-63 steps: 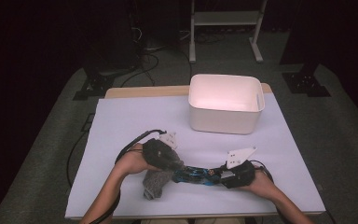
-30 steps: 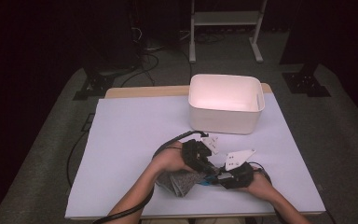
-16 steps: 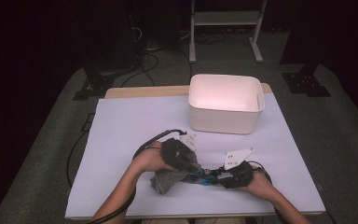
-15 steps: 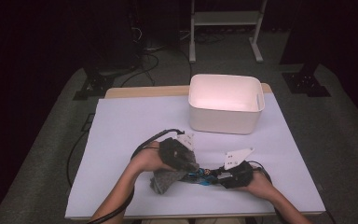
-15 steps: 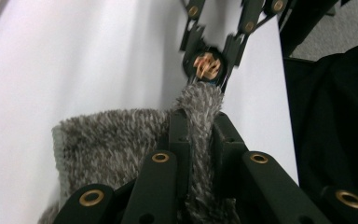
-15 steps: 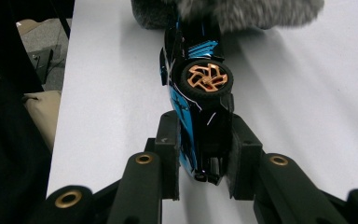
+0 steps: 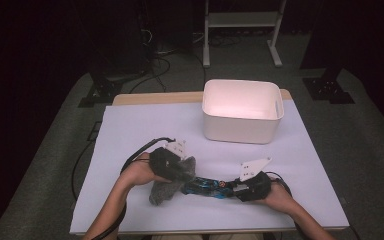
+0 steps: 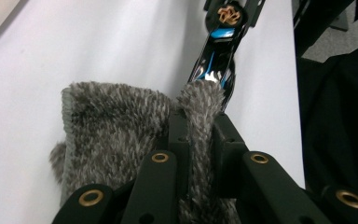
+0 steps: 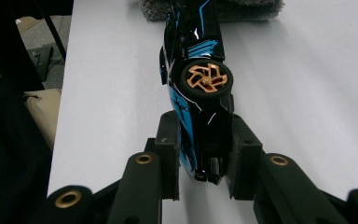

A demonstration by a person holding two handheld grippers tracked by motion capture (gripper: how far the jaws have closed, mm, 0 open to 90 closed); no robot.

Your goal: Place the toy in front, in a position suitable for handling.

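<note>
Your left gripper [image 7: 182, 175] has slid back toward the left along the shiny black and blue toy car [image 7: 207, 187], after being pushed up close to your right gripper [image 7: 237, 189] a second ago. It pinches a fold of the fuzzy grey cloth [image 7: 166, 189], and its jaws are pressed tight on that fold, as you can see in the left gripper view, where the fluffy cloth [image 8: 121, 140] sticks up between them and touches the end of the car [image 8: 216, 56]. Your right gripper hasn't moved. It pinches the other end of the car [image 9: 200, 93], with its jaws squeezed on both sides of the car's body, just behind the gold wheel [image 9: 207, 78]. So the car lies on its side near the front edge of the table, well in front of the white plastic tub [image 7: 242, 111], and it is held steady while the cloth rubs along it. It looks like you are wiping the car clean, and this back stroke means you are in the middle of the wiping, not done yet. The table is covered with a flat white sheet [image 7: 130, 135], and a strip of light wood [image 7: 150, 97] shows at its far edge, left of the tub. Around the table the floor is grey carpet [image 7: 55, 150]. Behind the tub the room is dark, with black cables [image 7: 155, 50] on the floor and a pale metal stand [image 7: 240, 20].
</note>
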